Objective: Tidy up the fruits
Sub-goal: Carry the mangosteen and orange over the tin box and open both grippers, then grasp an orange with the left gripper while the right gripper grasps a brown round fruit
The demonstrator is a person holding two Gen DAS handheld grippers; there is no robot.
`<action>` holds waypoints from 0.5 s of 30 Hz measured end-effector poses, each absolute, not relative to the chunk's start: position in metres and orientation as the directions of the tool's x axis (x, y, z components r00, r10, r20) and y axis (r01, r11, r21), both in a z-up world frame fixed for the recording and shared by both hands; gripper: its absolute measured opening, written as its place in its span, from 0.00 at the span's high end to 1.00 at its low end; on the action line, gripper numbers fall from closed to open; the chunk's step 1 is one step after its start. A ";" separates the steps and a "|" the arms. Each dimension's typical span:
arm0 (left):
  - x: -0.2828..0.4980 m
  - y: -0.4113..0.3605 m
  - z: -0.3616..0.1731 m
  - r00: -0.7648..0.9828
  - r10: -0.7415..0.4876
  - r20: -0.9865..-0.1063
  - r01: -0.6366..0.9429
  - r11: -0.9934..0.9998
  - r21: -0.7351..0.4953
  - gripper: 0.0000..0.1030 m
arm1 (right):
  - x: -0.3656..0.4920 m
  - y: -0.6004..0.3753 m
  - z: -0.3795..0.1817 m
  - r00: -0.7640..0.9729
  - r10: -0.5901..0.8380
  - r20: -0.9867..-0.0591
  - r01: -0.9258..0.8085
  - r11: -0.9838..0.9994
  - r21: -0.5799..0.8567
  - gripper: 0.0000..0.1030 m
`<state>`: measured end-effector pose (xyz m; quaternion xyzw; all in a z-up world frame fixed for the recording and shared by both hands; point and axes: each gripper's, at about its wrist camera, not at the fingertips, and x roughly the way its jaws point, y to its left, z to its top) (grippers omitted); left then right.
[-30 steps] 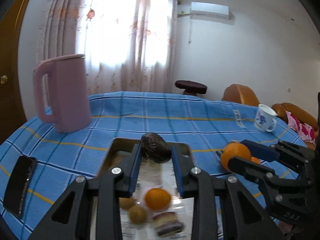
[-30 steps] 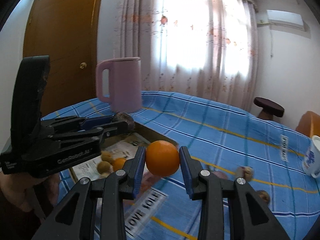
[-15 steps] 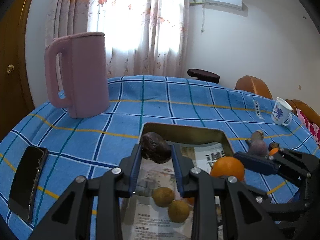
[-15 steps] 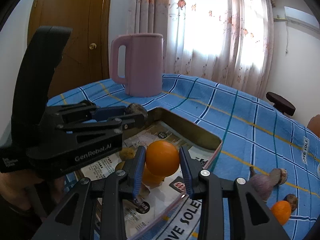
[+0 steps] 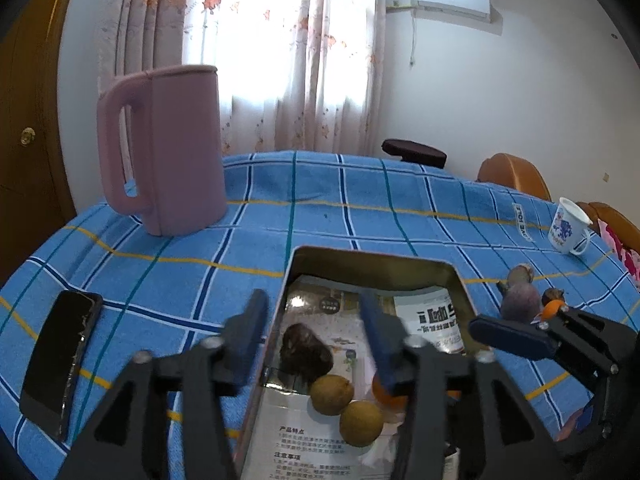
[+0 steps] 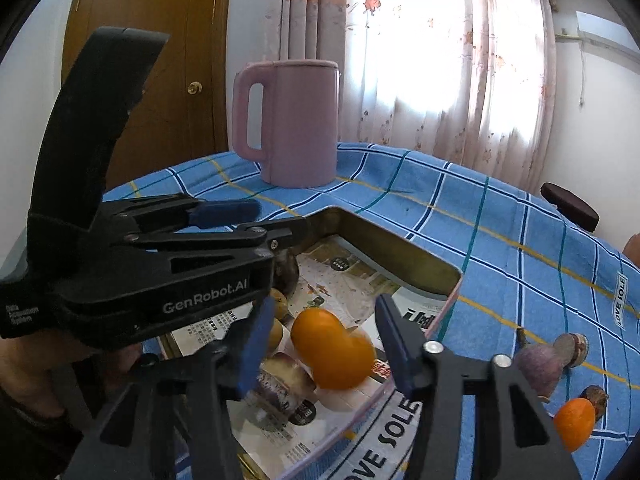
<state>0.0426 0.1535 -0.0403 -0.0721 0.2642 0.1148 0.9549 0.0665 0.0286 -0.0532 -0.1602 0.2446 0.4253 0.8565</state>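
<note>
1. my left gripper (image 5: 316, 332) hangs over the near left part of the metal tray (image 5: 372, 258). its jaws have just been opening, and the dark wrinkled fruit (image 5: 306, 354) lies loose on the paper lining between them, touched by neither pad. i judge that drop done.
2. just right of that fruit, two brownish round fruits (image 5: 347, 405) sit side by side on the lining, touching or nearly so.
3. my right gripper (image 6: 322, 344) is over the right half of the same tray. its jaws have just been opening too, and the orange (image 6: 332, 354) shows blurred between the pads with a gap on each side, so i take it as released and settling. whether it is fully at rest i cannot tell.
4. beside the orange, low in the tray, lies a pale purple-banded fruit (image 6: 280, 384).
5. so the tray holds at least five pieces.
6. right of the tray, on the blue checked tablecloth (image 6: 500, 216), fruit is left: a purple round piece (image 6: 534, 372) with another brownish one just beyond it, and a small orange (image 6: 574, 424) next to a dark brown bit. i judge the job well past half, with this cluster to fetch.
7. the pink jug (image 5: 172, 188) and the white mug (image 5: 568, 232) stand apart from the tray. what is inside them i cannot see.
</note>
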 end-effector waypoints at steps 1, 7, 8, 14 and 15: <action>0.041 0.152 -0.038 0.840 0.178 -0.513 -0.255 0.963 -0.082 0.41 | 0.066 0.024 -0.052 0.523 0.649 -0.552 -0.804 0.591 -0.067 0.47; 0.036 0.124 -0.026 0.872 0.130 -0.471 -0.194 0.977 -0.088 0.29 | 0.074 -0.034 -0.041 0.595 0.611 -0.522 -0.746 0.661 -0.078 0.45; 0.036 0.118 -0.024 0.877 0.119 -0.466 -0.180 0.980 -0.089 0.29 | 0.079 -0.049 -0.039 0.612 0.597 -0.520 -0.727 0.683 -0.071 0.45; 0.048 0.068 -0.019 0.885 0.043 -0.463 -0.081 0.995 -0.063 0.24 | 0.122 -0.141 -0.033 0.730 0.444 -0.519 -0.545 0.837 -0.051 0.44; 0.051 0.061 -0.019 0.884 0.035 -0.466 -0.069 0.996 -0.057 0.24 | 0.129 -0.151 -0.033 0.737 0.423 -0.528 -0.521 0.852 -0.045 0.44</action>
